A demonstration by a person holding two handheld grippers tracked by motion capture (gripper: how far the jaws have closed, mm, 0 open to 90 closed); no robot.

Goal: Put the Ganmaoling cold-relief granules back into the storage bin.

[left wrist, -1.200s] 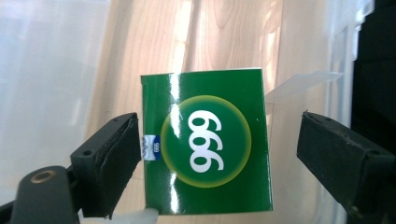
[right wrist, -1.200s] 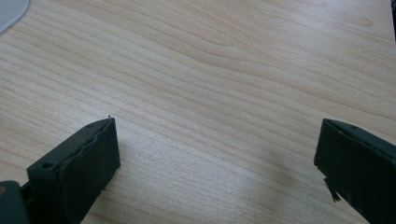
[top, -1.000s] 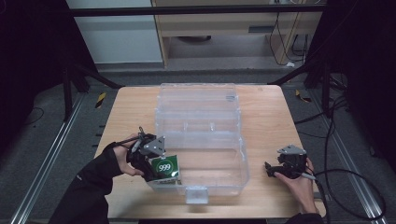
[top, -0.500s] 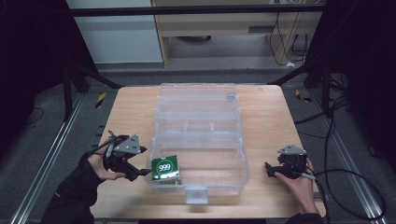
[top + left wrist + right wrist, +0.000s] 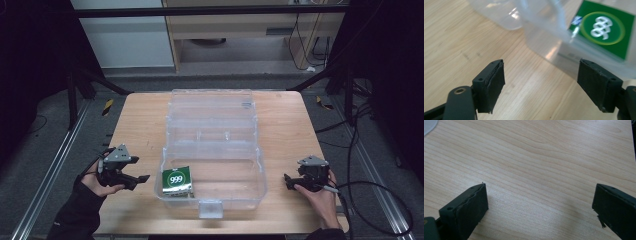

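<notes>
The flat green "999" packet (image 5: 177,181) lies in the clear plastic box's (image 5: 252,165) near-left corner, at three o'clock from the nearer left gripper (image 5: 135,179), empty jaws apart; right gripper (image 5: 289,181) likewise gapes empty.

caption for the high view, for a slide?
Open clear plastic box on wooden table holds green 999 packet; left gripper and right gripper flank it.

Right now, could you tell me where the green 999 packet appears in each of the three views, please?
High view: the green 999 packet lies in the near-left corner of the clear plastic box, right of the left gripper.
Left gripper view: upper right, the packet seen through the box wall.
Right gripper view: not in it.
Shared landmark: the wooden table.
</notes>
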